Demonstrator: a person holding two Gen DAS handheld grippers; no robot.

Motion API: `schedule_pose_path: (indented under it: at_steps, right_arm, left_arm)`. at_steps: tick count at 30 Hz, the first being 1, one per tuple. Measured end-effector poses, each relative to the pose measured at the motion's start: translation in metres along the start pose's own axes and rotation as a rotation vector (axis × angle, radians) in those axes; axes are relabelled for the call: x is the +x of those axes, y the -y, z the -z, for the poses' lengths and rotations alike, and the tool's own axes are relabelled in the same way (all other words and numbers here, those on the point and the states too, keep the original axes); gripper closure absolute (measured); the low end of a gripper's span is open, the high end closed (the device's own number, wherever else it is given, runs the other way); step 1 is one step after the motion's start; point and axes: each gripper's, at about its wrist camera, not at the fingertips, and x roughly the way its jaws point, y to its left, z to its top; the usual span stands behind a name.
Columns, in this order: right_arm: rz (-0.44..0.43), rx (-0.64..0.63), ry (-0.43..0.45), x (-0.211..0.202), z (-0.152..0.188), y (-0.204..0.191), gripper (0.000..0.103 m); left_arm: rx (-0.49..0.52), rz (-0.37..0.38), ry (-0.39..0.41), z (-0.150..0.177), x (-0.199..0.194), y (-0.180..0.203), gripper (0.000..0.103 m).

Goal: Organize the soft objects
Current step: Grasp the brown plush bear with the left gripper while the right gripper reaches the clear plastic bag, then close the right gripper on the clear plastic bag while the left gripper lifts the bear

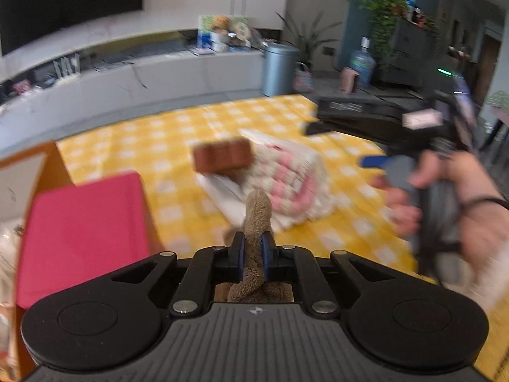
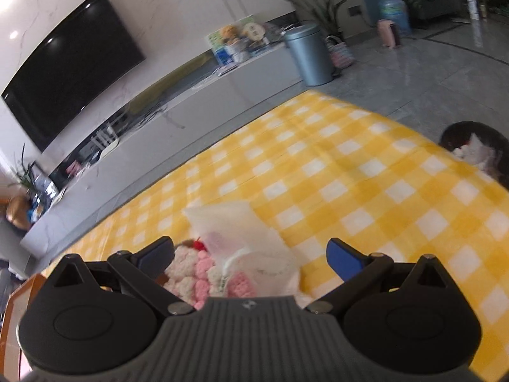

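My left gripper (image 1: 253, 248) is shut on a brown fuzzy plush piece (image 1: 257, 213) that sticks up between its blue pads. Beyond it, a pink-and-white knitted toy in a clear plastic bag (image 1: 292, 184) lies on the yellow checked cloth (image 1: 159, 146). A brown block shaped like a chocolate bar (image 1: 222, 157) sits at the bag's left edge. A hand holds my right gripper (image 1: 337, 145) at the right, pointing toward the bag. In the right wrist view that gripper (image 2: 251, 254) stands open, its fingers spread over the bagged knitted toy (image 2: 222, 251) without touching it.
A pink box with an orange frame (image 1: 82, 232) stands at the left of the cloth. A dark round bin with white scraps (image 2: 477, 146) sits off the cloth's right edge. A grey pedal bin (image 2: 308, 54) and a long white cabinet (image 1: 159, 76) stand behind.
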Motion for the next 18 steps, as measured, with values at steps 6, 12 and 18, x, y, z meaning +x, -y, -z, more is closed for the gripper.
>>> schedule_pose_path:
  at_steps: [6, 12, 18]
  right_arm:
    - [0.005, -0.018, -0.044, 0.029, 0.007, 0.003, 0.003]
    - [-0.019, 0.044, -0.044, 0.036, 0.007, 0.013, 0.011]
    - [-0.046, 0.056, -0.085, 0.047, 0.011, 0.012, 0.036]
  left_arm:
    - [0.086, 0.015, 0.010, 0.012, 0.012, 0.018, 0.072]
    - [0.072, 0.071, -0.088, 0.013, 0.041, 0.022, 0.050]
    - [0.121, 0.063, -0.087, 0.020, 0.043, 0.029, 0.060]
